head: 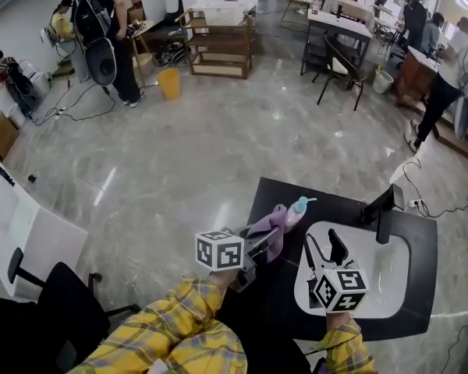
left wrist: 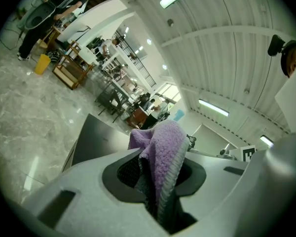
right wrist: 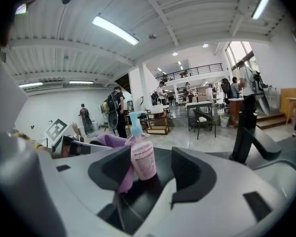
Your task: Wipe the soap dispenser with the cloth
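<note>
A pink soap dispenser (head: pixel 296 209) with a pale blue pump stands upright on the black counter (head: pixel 277 193), left of the sink. My left gripper (head: pixel 267 244) is shut on a purple cloth (head: pixel 270 224), whose folds bulge out between the jaws (left wrist: pixel 163 149) and reach close to the dispenser's left side. My right gripper (head: pixel 321 244) hangs open over the sink's near left part. In the right gripper view the dispenser (right wrist: pixel 142 157) stands just ahead of the open jaws, nearer the left one, with the cloth (right wrist: pixel 111 141) beside it. Nothing is held by the right gripper (right wrist: pixel 160 176).
A white sink basin (head: pixel 394 283) is set in the counter, with a black faucet (head: pixel 383 209) at its far side. A black office chair (head: pixel 62 283) and a white table (head: pixel 31 232) stand to the left. People, chairs and shelves fill the far floor.
</note>
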Action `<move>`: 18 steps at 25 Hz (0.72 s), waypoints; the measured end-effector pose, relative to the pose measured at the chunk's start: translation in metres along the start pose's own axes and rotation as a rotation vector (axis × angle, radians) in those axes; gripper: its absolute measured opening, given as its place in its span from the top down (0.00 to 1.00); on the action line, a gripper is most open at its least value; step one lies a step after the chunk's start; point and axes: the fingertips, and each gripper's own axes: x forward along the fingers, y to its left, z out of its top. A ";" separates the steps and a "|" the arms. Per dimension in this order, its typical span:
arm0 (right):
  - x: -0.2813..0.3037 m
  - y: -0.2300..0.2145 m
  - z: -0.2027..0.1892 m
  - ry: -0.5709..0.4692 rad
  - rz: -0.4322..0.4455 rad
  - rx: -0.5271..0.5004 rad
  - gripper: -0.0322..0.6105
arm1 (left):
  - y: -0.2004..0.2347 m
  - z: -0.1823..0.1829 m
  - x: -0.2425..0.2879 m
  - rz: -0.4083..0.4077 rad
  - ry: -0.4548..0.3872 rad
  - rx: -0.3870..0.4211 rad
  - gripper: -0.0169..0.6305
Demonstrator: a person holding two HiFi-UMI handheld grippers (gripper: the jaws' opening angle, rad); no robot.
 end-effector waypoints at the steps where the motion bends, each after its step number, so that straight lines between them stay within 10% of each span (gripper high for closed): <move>1: -0.002 -0.001 -0.001 0.001 -0.003 0.004 0.59 | 0.002 0.000 0.001 0.002 0.001 -0.005 0.84; 18: -0.003 0.000 -0.004 0.012 -0.004 0.016 0.59 | 0.012 0.014 -0.003 0.032 -0.051 -0.023 0.84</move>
